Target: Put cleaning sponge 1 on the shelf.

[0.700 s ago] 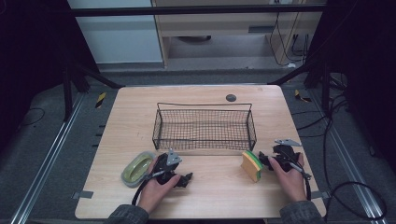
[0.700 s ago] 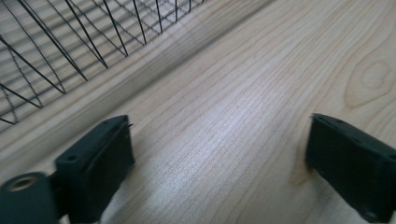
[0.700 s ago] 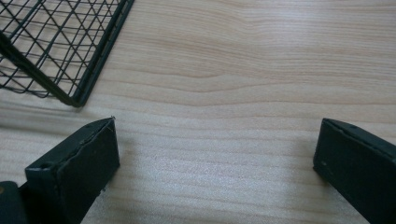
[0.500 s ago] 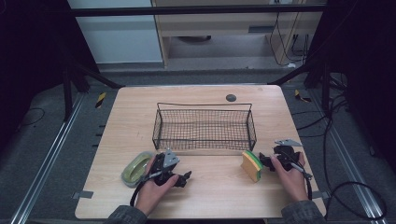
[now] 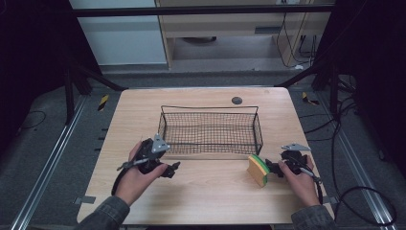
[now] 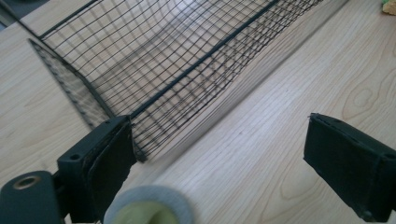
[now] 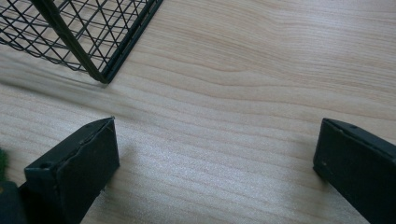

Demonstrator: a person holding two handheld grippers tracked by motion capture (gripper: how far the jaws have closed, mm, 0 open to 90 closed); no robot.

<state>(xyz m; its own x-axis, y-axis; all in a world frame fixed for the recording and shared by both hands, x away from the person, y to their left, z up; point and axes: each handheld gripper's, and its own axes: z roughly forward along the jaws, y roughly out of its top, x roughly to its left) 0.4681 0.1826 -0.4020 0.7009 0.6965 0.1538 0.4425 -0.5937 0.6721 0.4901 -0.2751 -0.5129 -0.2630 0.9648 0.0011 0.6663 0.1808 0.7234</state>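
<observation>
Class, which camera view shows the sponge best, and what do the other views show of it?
The high view: the whole sponge stands on edge on the table beside the right gripper. The left gripper view catches a yellow-green corner; the right gripper view shows a green sliver.

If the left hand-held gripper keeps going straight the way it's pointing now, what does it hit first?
Most likely the black wire mesh basket. In the left gripper view its near corner sits just ahead of the left hand-held gripper, by one open jaw, with bare light wooden table between the jaws. Depth is hard to judge.

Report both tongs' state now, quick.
Left tongs: open, nothing gripped, near the wire basket.
Right tongs: open, empty, over bare table.
</observation>
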